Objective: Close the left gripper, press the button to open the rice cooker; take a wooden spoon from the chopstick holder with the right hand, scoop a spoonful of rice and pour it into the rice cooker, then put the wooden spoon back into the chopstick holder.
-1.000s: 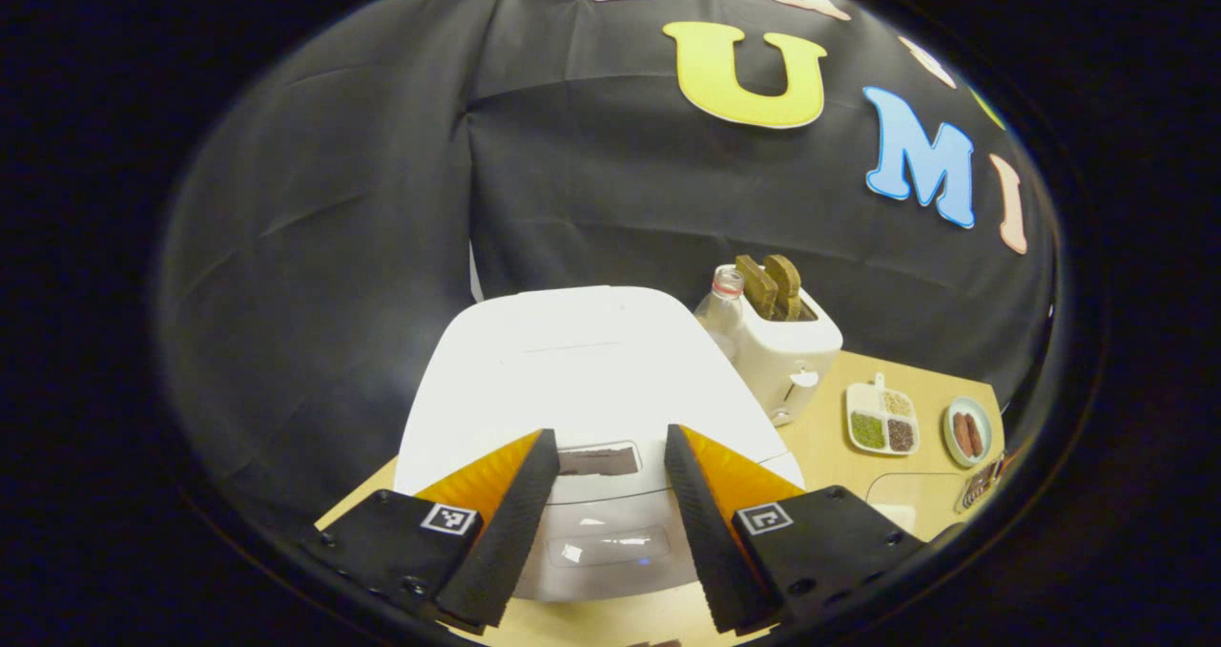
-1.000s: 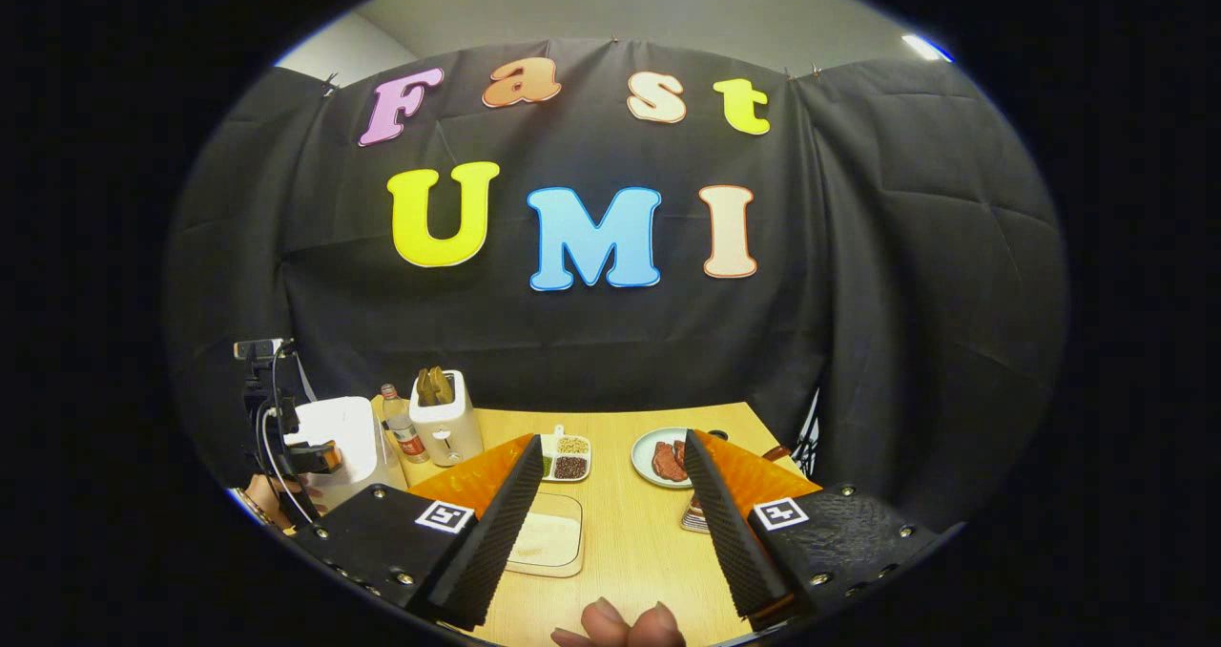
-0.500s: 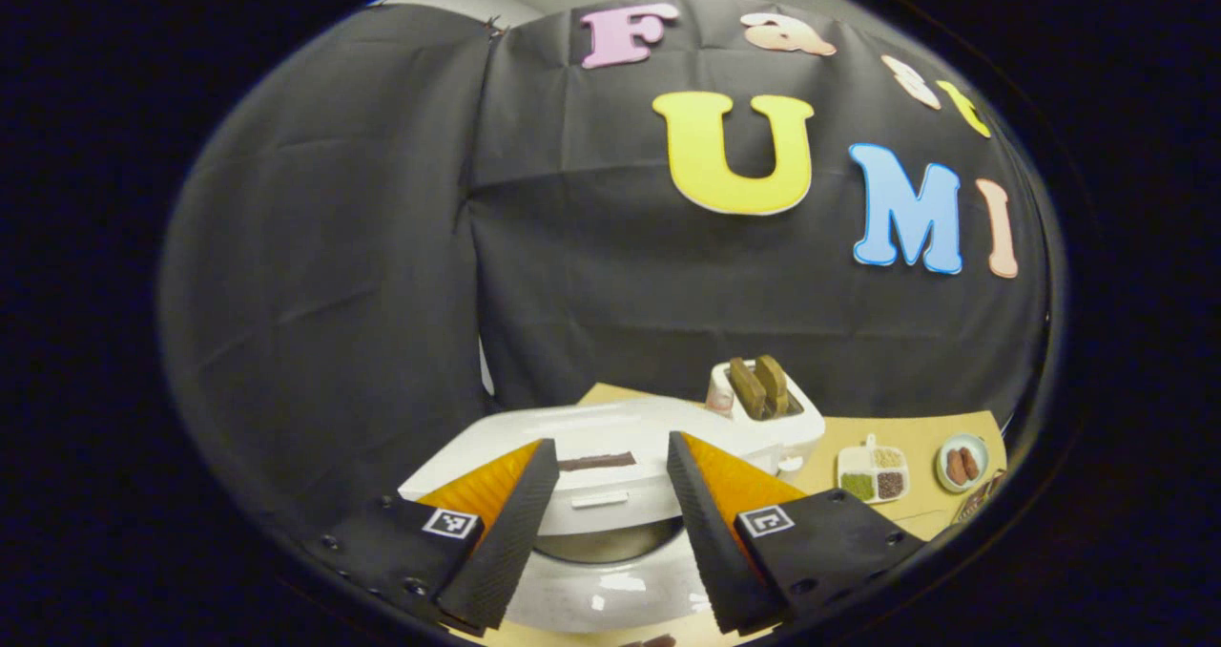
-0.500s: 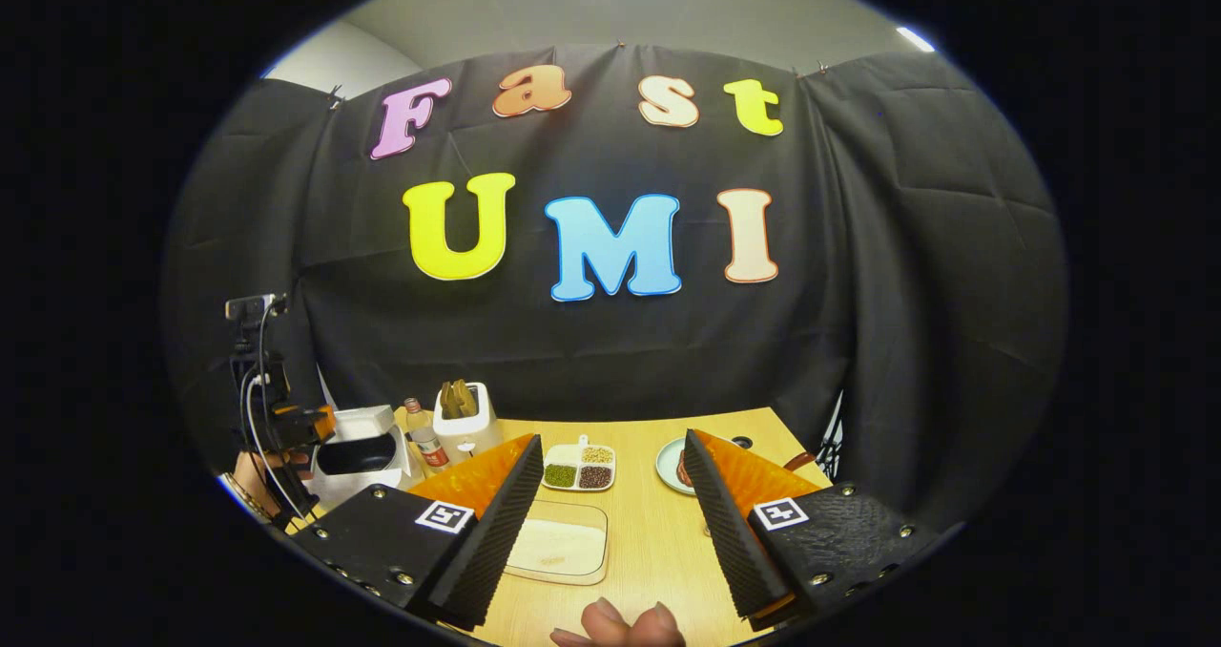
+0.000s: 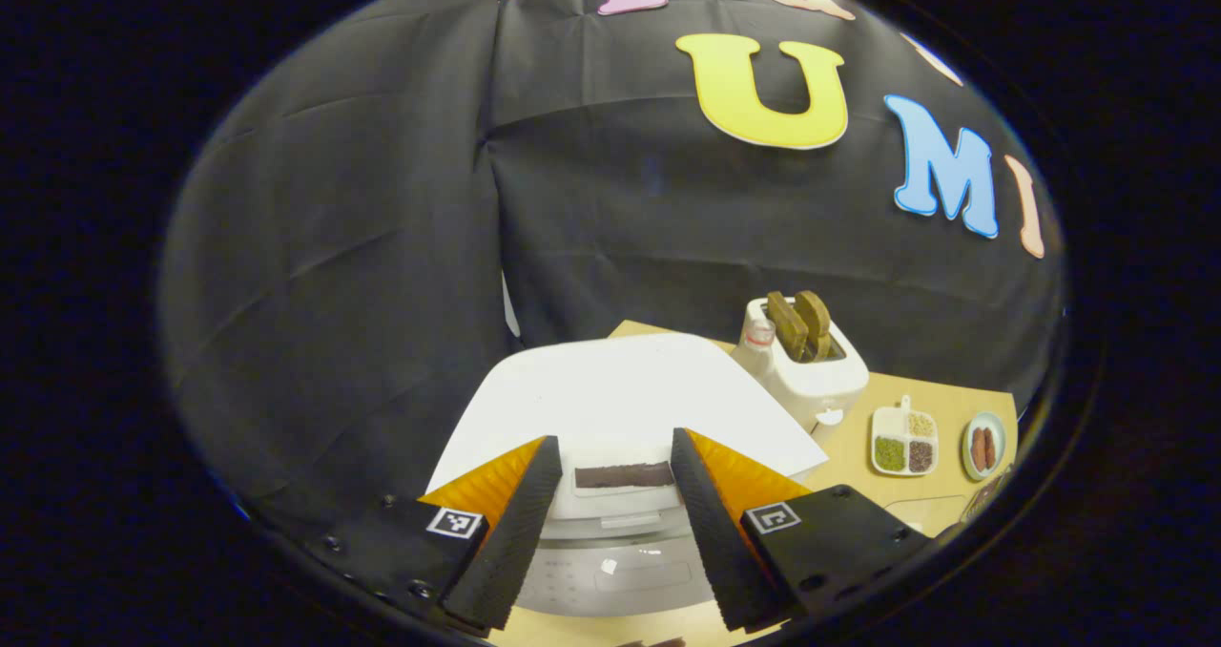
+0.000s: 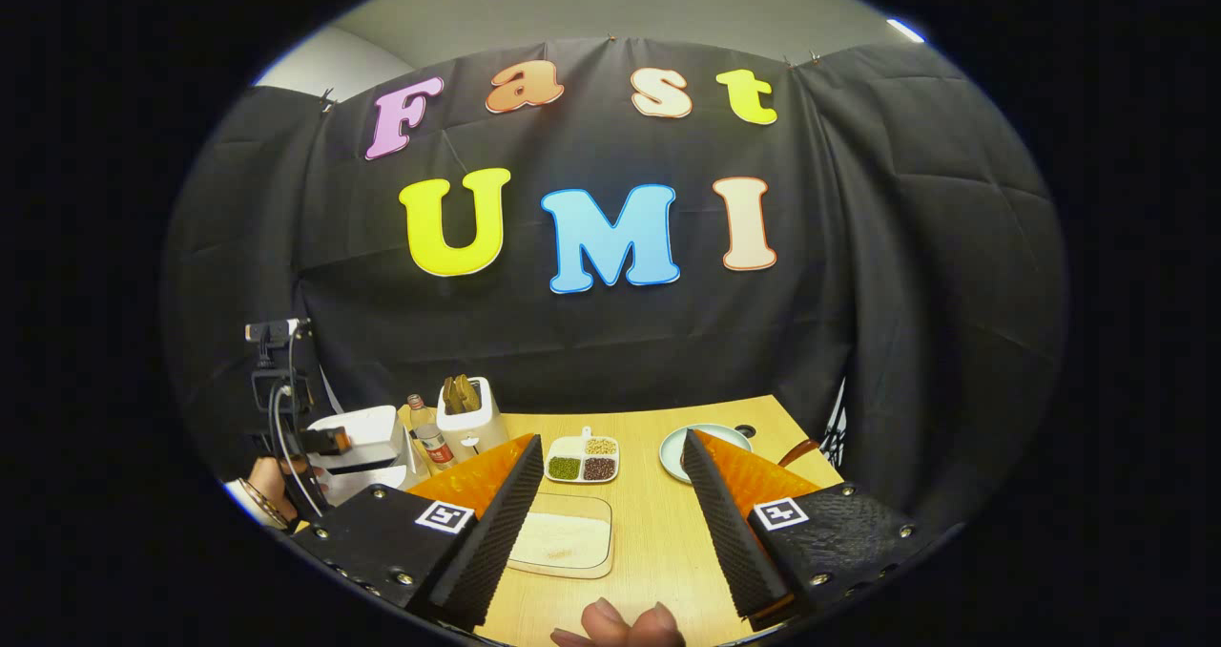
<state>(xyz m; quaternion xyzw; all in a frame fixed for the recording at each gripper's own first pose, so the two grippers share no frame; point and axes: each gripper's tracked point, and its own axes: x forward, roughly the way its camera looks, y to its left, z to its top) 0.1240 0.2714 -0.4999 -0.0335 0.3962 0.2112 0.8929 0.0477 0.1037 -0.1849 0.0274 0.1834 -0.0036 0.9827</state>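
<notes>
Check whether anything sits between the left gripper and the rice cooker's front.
Nothing visible does. In the left gripper view, the left gripper, open, frames the rice cooker directly, with no object between its fingers and the cooker's front panel. The toaster stands off to one side, clear of the approach.

The left gripper view rides close above the cooker (image 5: 620, 408), looking forward and down past its tool (image 5: 610, 523). The right gripper view sits farther back over the surface (image 6: 658, 532), facing the wall. Both catch the cooker, toaster (image 5: 811, 370) and divided dish (image 6: 583, 457).
</notes>
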